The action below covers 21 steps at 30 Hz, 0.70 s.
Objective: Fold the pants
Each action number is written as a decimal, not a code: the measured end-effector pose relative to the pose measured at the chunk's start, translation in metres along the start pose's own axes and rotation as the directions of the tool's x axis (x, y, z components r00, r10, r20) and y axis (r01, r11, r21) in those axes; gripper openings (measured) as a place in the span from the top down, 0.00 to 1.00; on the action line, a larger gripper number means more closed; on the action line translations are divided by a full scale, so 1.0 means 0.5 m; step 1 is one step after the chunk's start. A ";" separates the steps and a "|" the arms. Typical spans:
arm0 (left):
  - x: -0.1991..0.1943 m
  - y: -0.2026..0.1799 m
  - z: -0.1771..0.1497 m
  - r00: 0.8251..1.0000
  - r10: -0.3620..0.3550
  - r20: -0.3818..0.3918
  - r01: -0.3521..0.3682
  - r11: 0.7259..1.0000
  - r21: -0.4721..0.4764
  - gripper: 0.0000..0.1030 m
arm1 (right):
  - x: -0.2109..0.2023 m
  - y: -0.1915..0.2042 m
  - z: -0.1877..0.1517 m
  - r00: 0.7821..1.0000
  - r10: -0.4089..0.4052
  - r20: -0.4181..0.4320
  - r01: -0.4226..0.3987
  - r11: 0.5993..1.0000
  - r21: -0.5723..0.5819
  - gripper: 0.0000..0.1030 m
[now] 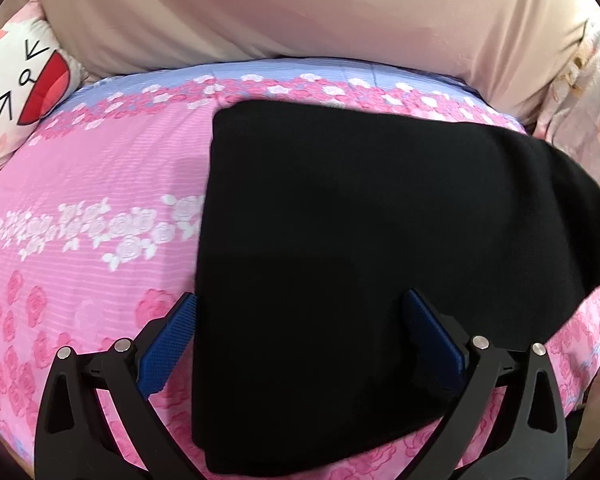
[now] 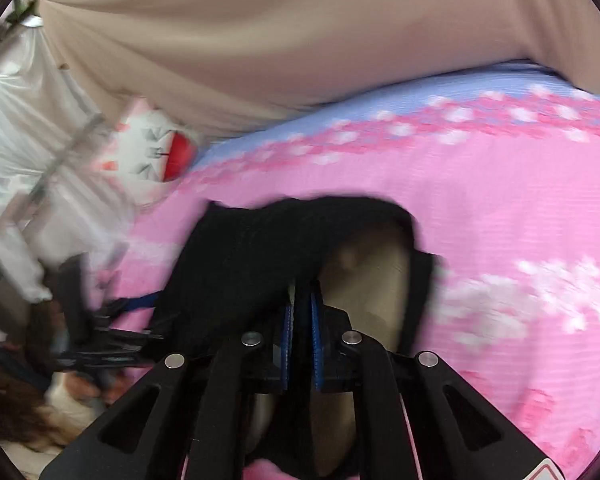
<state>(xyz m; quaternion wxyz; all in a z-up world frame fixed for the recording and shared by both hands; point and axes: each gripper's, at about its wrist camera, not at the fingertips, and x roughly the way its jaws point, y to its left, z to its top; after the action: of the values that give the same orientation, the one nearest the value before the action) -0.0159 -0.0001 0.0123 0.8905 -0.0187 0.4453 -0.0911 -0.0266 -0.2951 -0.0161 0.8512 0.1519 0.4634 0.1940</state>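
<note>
The black pants [image 1: 340, 240] lie folded on the pink flowered bedsheet [image 1: 100, 168]. My left gripper [image 1: 300, 304] is open, its blue pads straddling the near left part of the pants, one pad on the sheet and one over the cloth. In the right wrist view my right gripper [image 2: 300, 300] is shut on an edge of the black pants [image 2: 260, 256] and lifts it, showing a beige inner lining [image 2: 372, 276]. The left gripper [image 2: 112, 320] shows at the left of that view. The view is blurred.
A white cartoon-face pillow [image 1: 16, 92] sits at the bed's far left corner. A beige curtain [image 1: 300, 8] hangs behind the bed. Floral cloth [image 1: 580, 100] lies at the far right. White plastic sheeting [image 2: 28, 120] hangs left of the bed.
</note>
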 end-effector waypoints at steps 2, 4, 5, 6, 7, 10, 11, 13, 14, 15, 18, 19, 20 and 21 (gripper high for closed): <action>0.012 -0.019 -0.002 1.000 0.026 0.000 -0.026 0.999 0.034 0.04 | 0.005 -0.038 -0.009 0.993 0.108 0.038 -0.111 0.989 0.100 0.92; 0.011 -0.032 0.001 0.998 0.056 0.017 -0.057 0.996 0.067 0.04 | -0.034 -0.036 -0.003 0.994 0.069 0.091 -0.080 0.988 0.128 0.91; 0.009 -0.034 0.003 0.998 0.060 0.020 -0.061 0.995 0.074 0.04 | -0.069 -0.028 -0.002 0.989 0.001 0.151 -0.021 0.992 0.128 0.86; 0.007 -0.032 0.003 0.998 0.055 0.020 -0.057 0.996 0.072 0.04 | -0.094 -0.022 -0.003 0.981 -0.027 0.190 0.002 0.991 0.132 0.83; 0.008 -0.028 0.004 0.999 0.047 0.016 -0.048 0.997 0.065 0.04 | -0.128 -0.010 -0.003 0.971 -0.036 0.237 0.004 0.991 0.136 0.83; 0.013 -0.022 0.005 0.999 0.034 0.010 -0.035 0.998 0.046 0.04 | -0.140 0.079 0.002 0.973 0.079 0.216 -0.082 0.997 0.004 0.83; 0.015 -0.024 0.007 0.999 0.038 0.012 -0.039 0.998 0.047 0.04 | -0.119 0.115 0.003 0.979 0.105 0.177 -0.099 0.994 -0.041 0.83; 0.017 -0.028 0.008 0.999 0.044 0.014 -0.045 0.998 0.048 0.04 | -0.049 0.172 0.002 0.990 0.109 0.086 -0.100 0.989 -0.105 0.84; 0.017 -0.028 0.009 0.999 0.045 0.013 -0.046 0.998 0.046 0.04 | -0.008 0.183 0.002 0.997 0.054 0.054 -0.046 0.990 -0.132 0.90; 0.018 -0.028 0.010 0.999 0.043 0.010 -0.043 0.998 0.044 0.04 | 0.037 0.170 0.003 0.996 -0.079 0.032 0.083 0.984 -0.156 0.94; 0.019 -0.024 0.012 1.000 0.031 0.003 -0.031 0.997 0.065 0.04 | 0.035 0.084 0.022 0.997 -0.074 0.038 0.073 0.997 0.039 1.00; 0.016 -0.024 0.011 0.999 0.038 0.003 -0.038 0.997 0.072 0.04 | 0.015 0.086 0.025 0.994 -0.090 0.067 0.086 0.995 0.054 1.00; 0.014 -0.023 0.011 0.999 0.042 0.004 -0.043 0.996 0.074 0.04 | -0.004 0.108 0.027 0.986 -0.128 0.107 0.126 0.992 0.025 0.89; 0.014 -0.022 0.010 0.999 0.040 0.005 -0.040 0.997 0.073 0.04 | -0.014 0.133 0.029 0.981 -0.143 0.130 0.146 0.989 -0.016 0.87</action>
<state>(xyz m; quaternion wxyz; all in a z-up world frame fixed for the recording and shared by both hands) -0.0093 -0.0125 0.0109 0.8930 0.0224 0.4406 -0.0895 -0.0305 -0.2413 0.0256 0.8930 0.1191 0.4148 0.1276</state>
